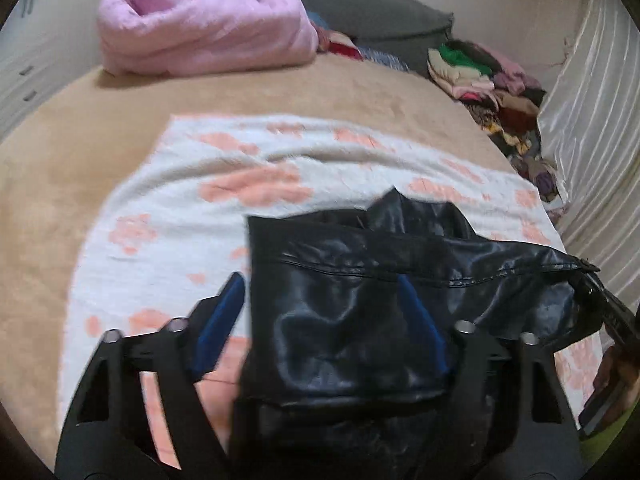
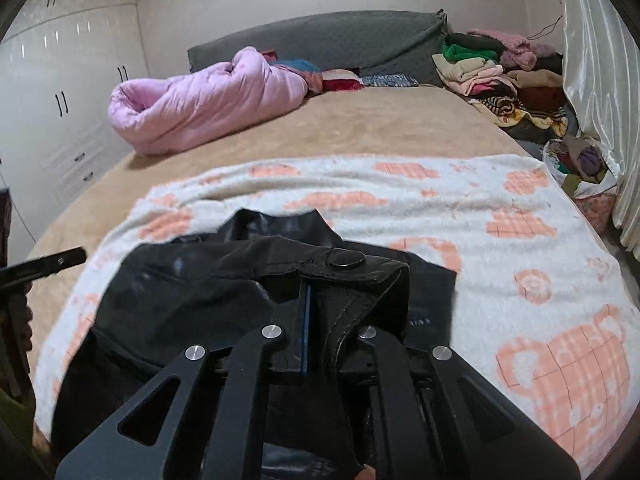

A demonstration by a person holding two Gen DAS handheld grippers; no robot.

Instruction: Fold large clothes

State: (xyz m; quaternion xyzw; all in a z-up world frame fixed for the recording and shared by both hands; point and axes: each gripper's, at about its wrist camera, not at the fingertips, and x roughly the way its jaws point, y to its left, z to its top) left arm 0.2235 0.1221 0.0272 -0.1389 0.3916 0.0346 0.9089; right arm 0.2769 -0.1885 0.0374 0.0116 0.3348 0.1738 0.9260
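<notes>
A black leather jacket (image 1: pixel 360 312) lies bunched on a white blanket with pink prints (image 1: pixel 200 208) on the bed. My left gripper (image 1: pixel 320 280) is open, its blue pads wide apart, with a fold of the jacket lying between them. In the right wrist view the jacket (image 2: pixel 192 288) spreads in front of me, and my right gripper (image 2: pixel 320 292) is shut on the jacket's tabbed edge with a snap button (image 2: pixel 347 259). The other gripper's tip (image 2: pixel 60 261) shows at the left edge there.
A rolled pink quilt (image 2: pixel 200 100) lies at the far left of the tan bed (image 2: pixel 360 128). A pile of mixed clothes (image 2: pixel 504 80) sits at the far right by a shiny curtain (image 2: pixel 600 60). White wardrobes (image 2: pixel 60 80) stand to the left. A grey headboard (image 2: pixel 340 40) is behind.
</notes>
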